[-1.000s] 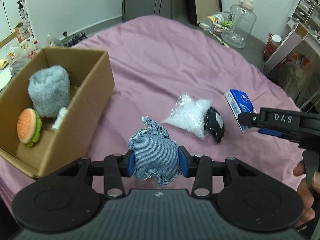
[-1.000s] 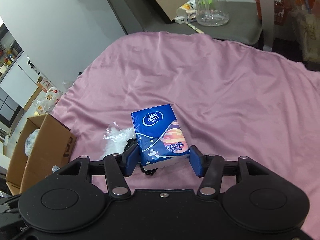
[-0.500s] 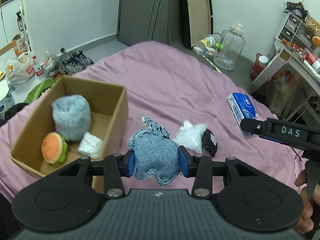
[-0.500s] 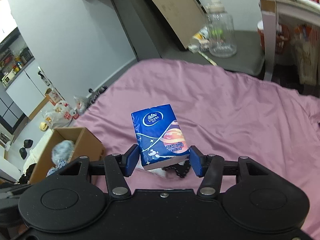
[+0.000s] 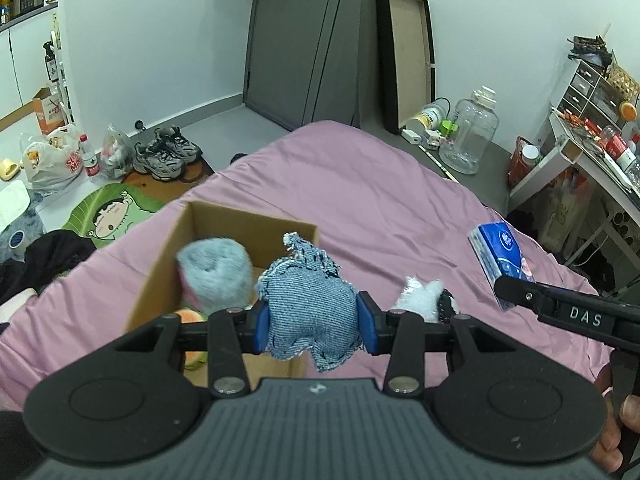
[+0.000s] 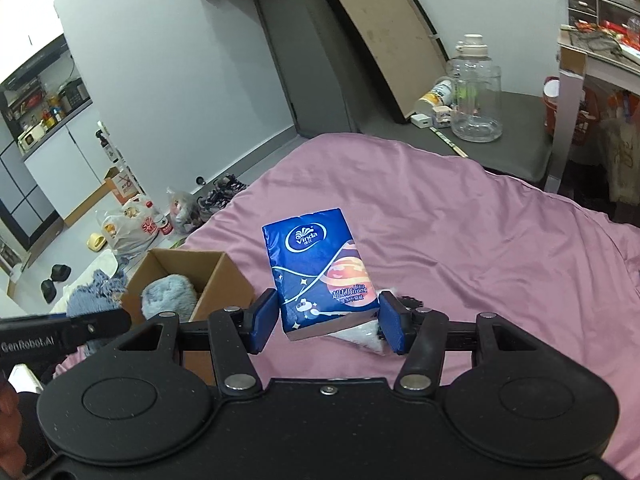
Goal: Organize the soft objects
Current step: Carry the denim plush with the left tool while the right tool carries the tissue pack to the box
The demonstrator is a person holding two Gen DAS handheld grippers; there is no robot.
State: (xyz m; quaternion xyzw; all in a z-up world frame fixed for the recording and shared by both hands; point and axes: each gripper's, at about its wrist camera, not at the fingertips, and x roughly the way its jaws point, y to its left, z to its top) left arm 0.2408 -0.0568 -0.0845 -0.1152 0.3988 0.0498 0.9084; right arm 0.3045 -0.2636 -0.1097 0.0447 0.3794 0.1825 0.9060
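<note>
one box, four soft toys, one tissue pack

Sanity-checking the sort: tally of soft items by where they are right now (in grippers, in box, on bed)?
Held in grippers: 2, denim pouch in the left gripper, tissue pack in the right gripper
In cardboard box: 2 visible, grey plush roll, burger toy
On bed: 2, white crinkly bag, black pouch
Total: 6

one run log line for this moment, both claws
left claw: shut on denim pouch | right claw: shut on tissue pack | cardboard box: holds grey plush roll
</note>
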